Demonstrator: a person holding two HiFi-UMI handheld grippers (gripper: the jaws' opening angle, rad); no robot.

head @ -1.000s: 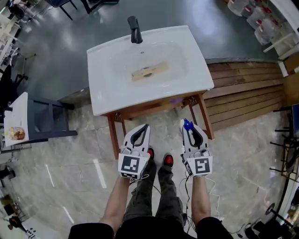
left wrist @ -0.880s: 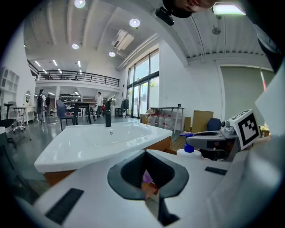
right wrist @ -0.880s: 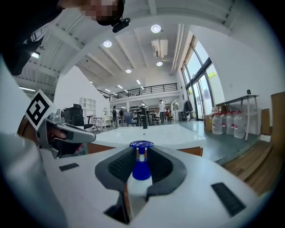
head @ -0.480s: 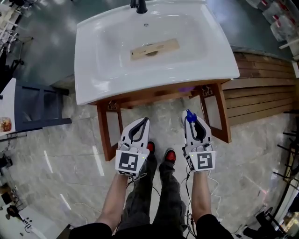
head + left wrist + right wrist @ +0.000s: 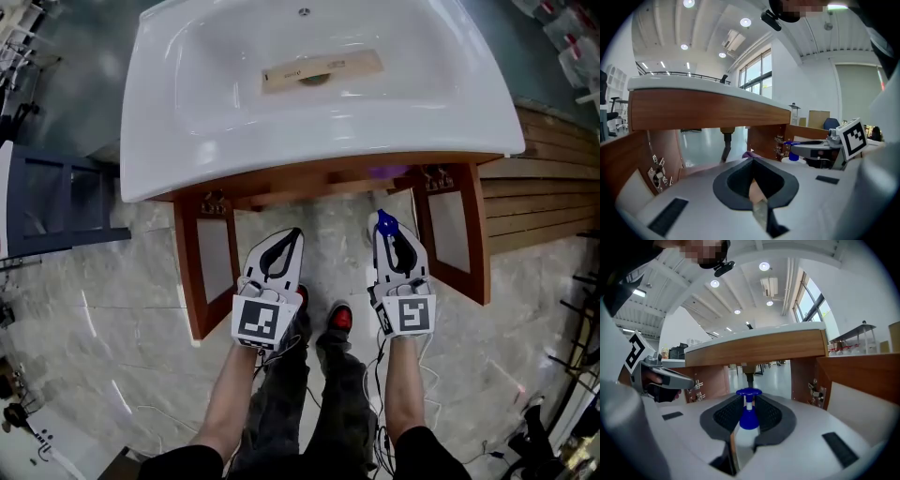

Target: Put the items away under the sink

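Note:
A white sink (image 5: 187,169) sits on a brown wooden cabinet with both doors swung open (image 5: 202,272) (image 5: 459,234). My right gripper (image 5: 381,225) (image 5: 749,401) is shut on a pale bottle with a blue pump top (image 5: 380,223) (image 5: 749,417), held level in front of the opening. My left gripper (image 5: 296,234) (image 5: 751,158) hovers beside it with its tips together; a thin pale strip shows behind the tips and I cannot tell what it is. A purple thing (image 5: 386,172) lies inside the cabinet under the sink's front edge.
A tan wooden strip (image 5: 323,69) lies across the sink's drain. A dark blue stand (image 5: 56,202) is at the left and a slatted wooden platform (image 5: 553,206) at the right. The person's red-toed shoes (image 5: 339,321) stand on the marble floor below the grippers.
The head view has dropped towards the sink, which now fills the top of the picture. Both grippers have sunk together in front of the open cabinet. The bottle stays in the right gripper.

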